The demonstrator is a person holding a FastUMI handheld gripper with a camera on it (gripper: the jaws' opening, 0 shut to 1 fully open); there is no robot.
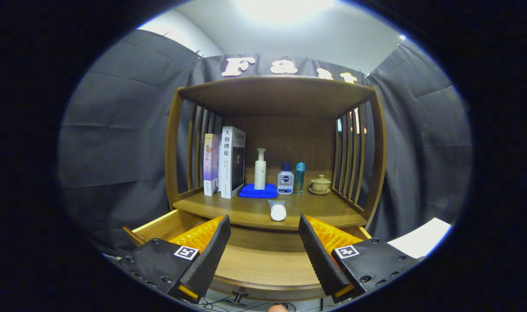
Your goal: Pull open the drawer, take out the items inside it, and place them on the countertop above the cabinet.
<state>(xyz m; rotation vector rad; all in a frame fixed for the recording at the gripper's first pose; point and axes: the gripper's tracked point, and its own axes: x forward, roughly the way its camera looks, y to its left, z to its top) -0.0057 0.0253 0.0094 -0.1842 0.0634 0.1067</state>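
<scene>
The gripper [264, 234] hangs over the pulled-out drawer [263, 264], its two black ribbed fingers [211, 255] spread wide apart and holding nothing. The fingers cover both front corners of the drawer, so those parts of its inside cannot be seen; the bare wooden floor between them carries no item that can be made out. The drawer's front edge and its small knob [239, 297] are partly cut off below.

Just beyond the fingertips, on the countertop [332, 210] above the drawer, one white tube [277, 209] lies with its cap toward the gripper. Farther back stand two books [225, 162] upright at the left, one tall pump bottle [260, 170] resting on a folded blue cloth [258, 191], one short bottle with a blue cap [285, 178], one slim blue bottle [299, 177], and one small lidded cup on a saucer [320, 184]. Slatted wooden sides [349, 156] and a top shelf [276, 91] enclose the space.
</scene>
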